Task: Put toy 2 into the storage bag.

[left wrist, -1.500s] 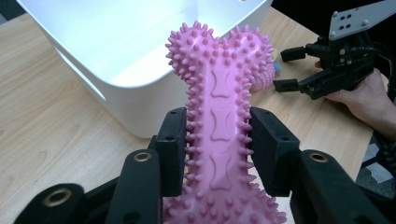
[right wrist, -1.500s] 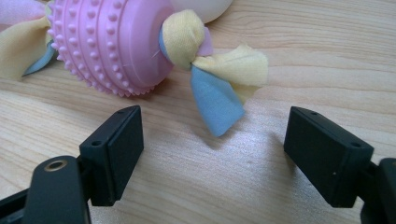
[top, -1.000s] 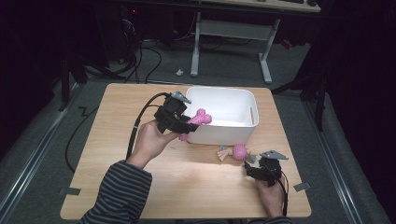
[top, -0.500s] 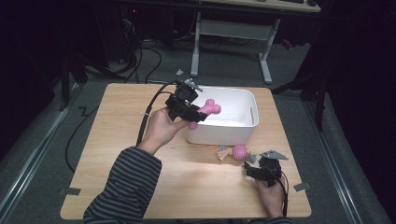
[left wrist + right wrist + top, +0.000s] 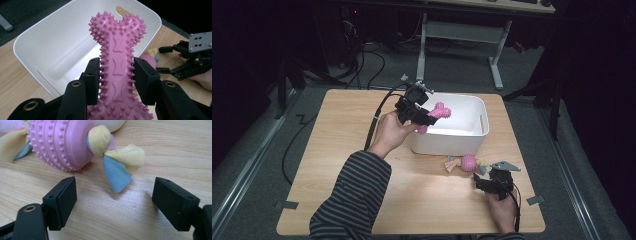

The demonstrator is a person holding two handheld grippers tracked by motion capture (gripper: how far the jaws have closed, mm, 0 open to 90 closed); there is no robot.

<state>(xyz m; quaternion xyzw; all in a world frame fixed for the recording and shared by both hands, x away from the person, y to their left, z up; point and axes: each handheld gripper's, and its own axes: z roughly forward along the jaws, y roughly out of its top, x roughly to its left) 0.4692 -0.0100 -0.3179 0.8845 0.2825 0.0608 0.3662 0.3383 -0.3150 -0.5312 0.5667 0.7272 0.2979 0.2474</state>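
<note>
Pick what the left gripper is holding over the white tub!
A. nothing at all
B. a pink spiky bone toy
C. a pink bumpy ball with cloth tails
B: the left gripper is shut on the pink spiky bone toy above the white tub, while the ball with cloth tails lies on the table.

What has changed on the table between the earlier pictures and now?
The left gripper, shut on the pink spiky bone, carried it from the front wall of the white bin up over the rim. The right gripper stayed open near the pink ball toy.
</note>
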